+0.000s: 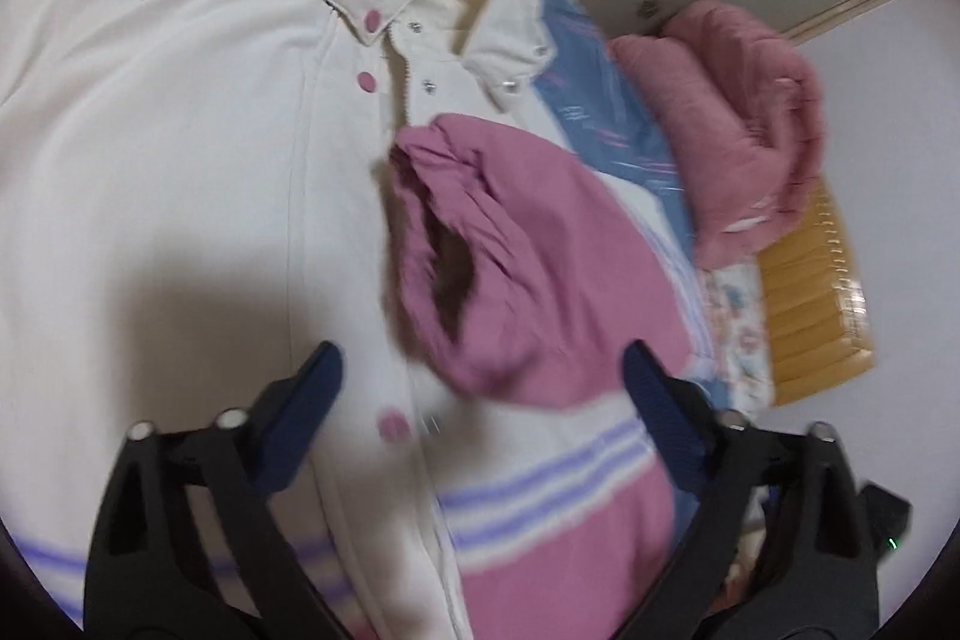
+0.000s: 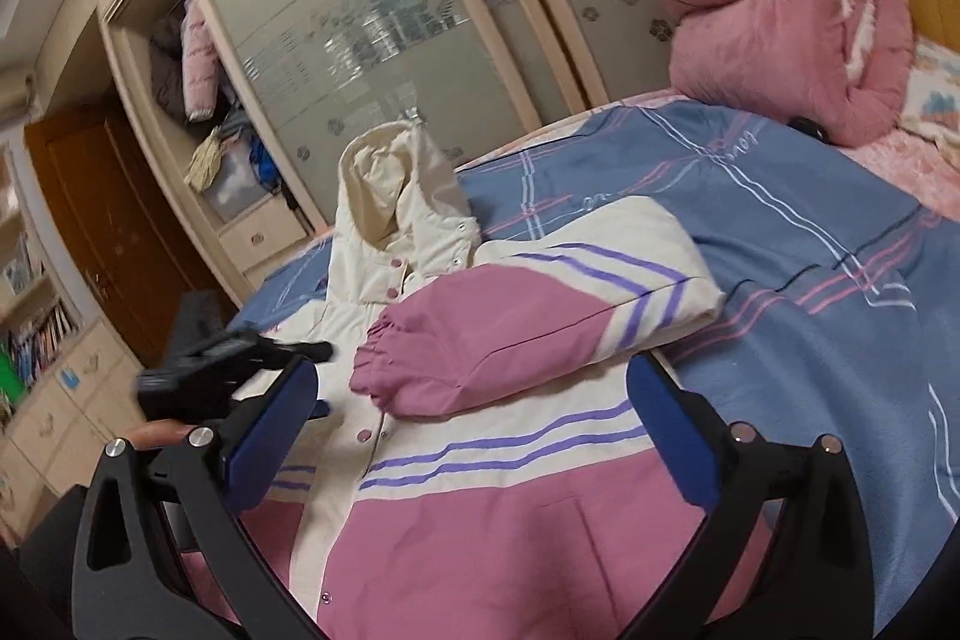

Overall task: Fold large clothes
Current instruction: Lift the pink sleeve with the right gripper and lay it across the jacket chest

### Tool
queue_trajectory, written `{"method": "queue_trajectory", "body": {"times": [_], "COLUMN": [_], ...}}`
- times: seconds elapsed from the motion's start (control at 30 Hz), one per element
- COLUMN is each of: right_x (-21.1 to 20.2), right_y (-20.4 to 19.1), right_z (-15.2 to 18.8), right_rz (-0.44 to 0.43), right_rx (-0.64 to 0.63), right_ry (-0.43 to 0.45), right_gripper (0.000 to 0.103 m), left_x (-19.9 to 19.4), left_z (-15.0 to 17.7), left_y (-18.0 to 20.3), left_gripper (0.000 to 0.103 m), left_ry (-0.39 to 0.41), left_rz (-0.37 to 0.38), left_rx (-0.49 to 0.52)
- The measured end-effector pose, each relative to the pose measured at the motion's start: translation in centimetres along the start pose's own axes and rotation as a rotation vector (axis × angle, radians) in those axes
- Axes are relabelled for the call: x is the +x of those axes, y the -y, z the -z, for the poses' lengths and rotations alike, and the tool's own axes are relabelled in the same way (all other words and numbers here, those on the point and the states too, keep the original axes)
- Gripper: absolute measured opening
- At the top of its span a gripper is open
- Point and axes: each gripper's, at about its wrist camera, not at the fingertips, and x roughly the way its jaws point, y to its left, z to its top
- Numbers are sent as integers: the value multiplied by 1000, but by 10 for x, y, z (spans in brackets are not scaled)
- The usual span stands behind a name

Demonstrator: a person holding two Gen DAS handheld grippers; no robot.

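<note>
While the jacket [image 2: 456, 466] lies face up on the bed [image 2: 840, 280] with its hood [image 2: 384, 184] pointing away from you toward the wardrobe [image 2: 372, 28], its long axis runs from your tongs straight out to that hood. Start on the left: the left half of the body is spread flat and cream-white, and nothing there is folded yet as far as the pictures show; the left sleeve itself is not in view. Your left tongs [image 1: 480, 388] hang tilted down over the snap-button front [image 1: 393, 427], jaws apart with only air between them, the pink cuff [image 1: 432, 232] just ahead and a little to the right. In the right wrist view those same tongs sit low over the chest, so your left hand [image 2: 157, 434] is the nearer one to the unfolded side.

Moving to the middle, the right sleeve [image 2: 540, 316] is already laid across the chest, its cuff reaching about to the button line.

Further right, your right tongs [image 2: 474, 412] are also open and empty, held back near the hem and above it, touching nothing. The folded shoulder edge lies just ahead of the right jaw.

I judge the next fold belongs to the left side, reached outward from the button line; the rolled pink quilt [image 2: 780, 16] stays well clear.
</note>
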Motion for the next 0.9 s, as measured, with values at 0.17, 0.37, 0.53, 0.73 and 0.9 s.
{"method": "queue_trajectory", "body": {"times": [0.17,0.37,0.53,0.73,0.9], "right_x": [-3,-4,-4,-2,-1], "right_y": [16,25,26,18,-7], "right_z": [-1,-2,0,1,8], "right_rz": [18,24,25,14,29], "right_rx": [26,37,37,10,-126], "right_ry": [-8,-14,-22,-19,-11], "right_gripper": [102,102,102,102,102], "left_x": [34,48,24,-42,-88], "left_z": [-23,-33,-40,-63,-74], "left_y": [4,18,37,28,-16], "left_gripper": [74,20,17,17,17], "left_ry": [-43,-10,23,124,163], "left_rz": [-1,-94,-111,-216,-325], "left_rx": [-6,16,114,174,157]}}
